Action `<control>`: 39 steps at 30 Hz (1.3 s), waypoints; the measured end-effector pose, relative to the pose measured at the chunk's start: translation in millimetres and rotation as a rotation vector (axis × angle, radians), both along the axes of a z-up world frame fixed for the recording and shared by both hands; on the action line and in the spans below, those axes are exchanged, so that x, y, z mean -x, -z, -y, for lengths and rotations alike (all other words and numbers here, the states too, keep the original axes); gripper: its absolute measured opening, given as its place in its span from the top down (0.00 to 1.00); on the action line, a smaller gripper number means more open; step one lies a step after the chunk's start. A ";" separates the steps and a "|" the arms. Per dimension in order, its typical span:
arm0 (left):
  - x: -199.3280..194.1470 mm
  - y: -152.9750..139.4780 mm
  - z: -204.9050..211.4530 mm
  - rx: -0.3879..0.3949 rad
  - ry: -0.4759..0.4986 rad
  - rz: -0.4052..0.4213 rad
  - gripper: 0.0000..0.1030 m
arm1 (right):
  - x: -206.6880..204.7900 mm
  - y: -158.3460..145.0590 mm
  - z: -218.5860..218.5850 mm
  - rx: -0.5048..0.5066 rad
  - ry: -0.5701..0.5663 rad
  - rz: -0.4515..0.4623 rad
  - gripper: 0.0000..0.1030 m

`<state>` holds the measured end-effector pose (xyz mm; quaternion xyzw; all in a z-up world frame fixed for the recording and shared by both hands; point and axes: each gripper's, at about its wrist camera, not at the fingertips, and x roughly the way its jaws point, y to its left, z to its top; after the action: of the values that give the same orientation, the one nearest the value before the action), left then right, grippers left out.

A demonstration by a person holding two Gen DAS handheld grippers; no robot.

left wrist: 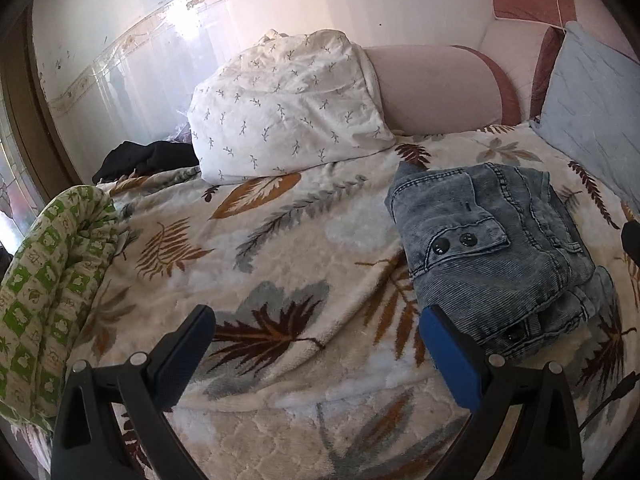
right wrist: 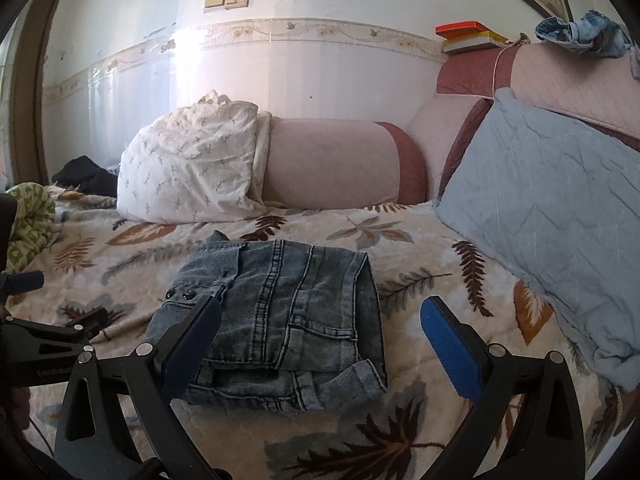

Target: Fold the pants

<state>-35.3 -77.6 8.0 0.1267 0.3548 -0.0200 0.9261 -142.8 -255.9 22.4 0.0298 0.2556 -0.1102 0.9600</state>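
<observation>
A pair of blue denim pants [left wrist: 496,248] lies folded into a compact stack on the leaf-patterned blanket [left wrist: 288,264]. In the right wrist view the pants [right wrist: 280,316] sit just ahead of me, centred. My left gripper [left wrist: 316,320] is open and empty, above the blanket to the left of the pants. My right gripper [right wrist: 320,316] is open and empty, its fingers apart on either side of the near edge of the pants, not touching them. The left gripper also shows at the left edge of the right wrist view [right wrist: 48,304].
A white leaf-print pillow [left wrist: 288,108] and a pink bolster [left wrist: 436,88] lie at the back. A light blue pillow [right wrist: 560,208] leans at the right. A green patterned quilt [left wrist: 44,300] is bunched at the left, dark clothing [left wrist: 148,160] behind it. Books [right wrist: 468,36] and another denim item [right wrist: 580,34] rest on the headboard.
</observation>
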 end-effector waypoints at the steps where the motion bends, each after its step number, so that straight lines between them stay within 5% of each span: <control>1: -0.3 0.2 -0.7 0.001 0.000 0.000 0.00 | -0.3 0.3 -0.6 0.002 -0.001 -0.001 0.02; 39: -0.5 -6.7 -7.8 0.053 -0.015 0.045 0.00 | -4.8 5.7 -3.3 0.005 -0.001 -0.018 0.02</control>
<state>-34.8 -69.8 14.7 0.1001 0.3344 -0.0196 0.9369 -137.9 -252.6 16.7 0.0264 0.2640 -0.1108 0.9578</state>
